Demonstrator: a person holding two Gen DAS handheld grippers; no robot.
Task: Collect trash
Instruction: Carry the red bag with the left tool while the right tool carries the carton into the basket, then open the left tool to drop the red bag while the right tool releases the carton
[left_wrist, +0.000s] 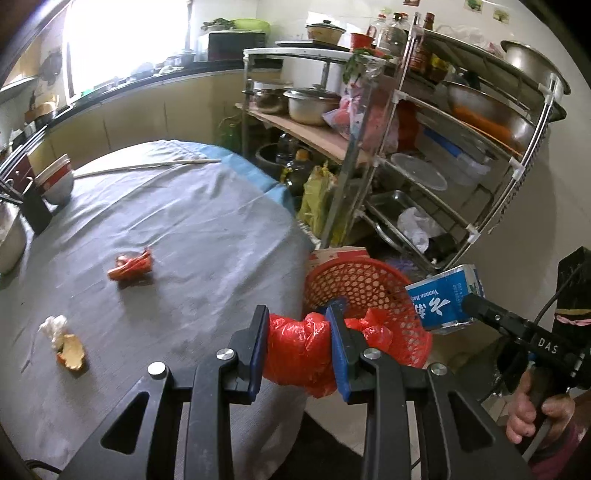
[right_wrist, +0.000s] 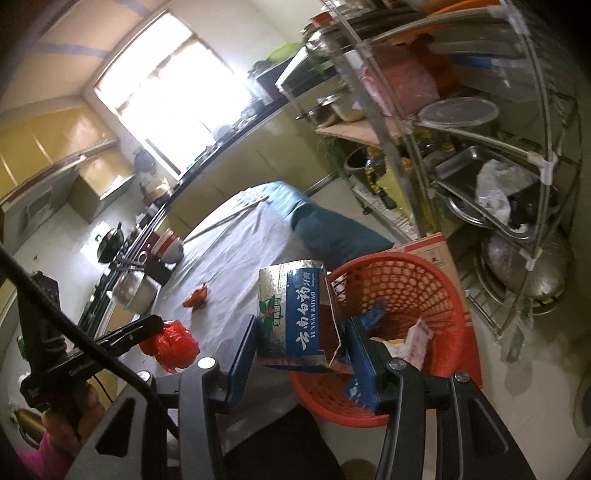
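Observation:
My left gripper is shut on a crumpled red plastic bag, held at the table's edge beside the red mesh basket. My right gripper is shut on a blue and silver toothpaste box, held over the near rim of the basket, which stands on the floor with paper scraps inside. The left wrist view shows the same box in the right gripper's jaws. On the grey tablecloth lie a red wrapper, an orange peel and a white tissue.
A metal rack full of pots, lids and trays stands behind the basket. A cardboard box sits next to the basket. Stacked bowls, a metal pot and chopsticks are at the table's far side. A counter runs under the window.

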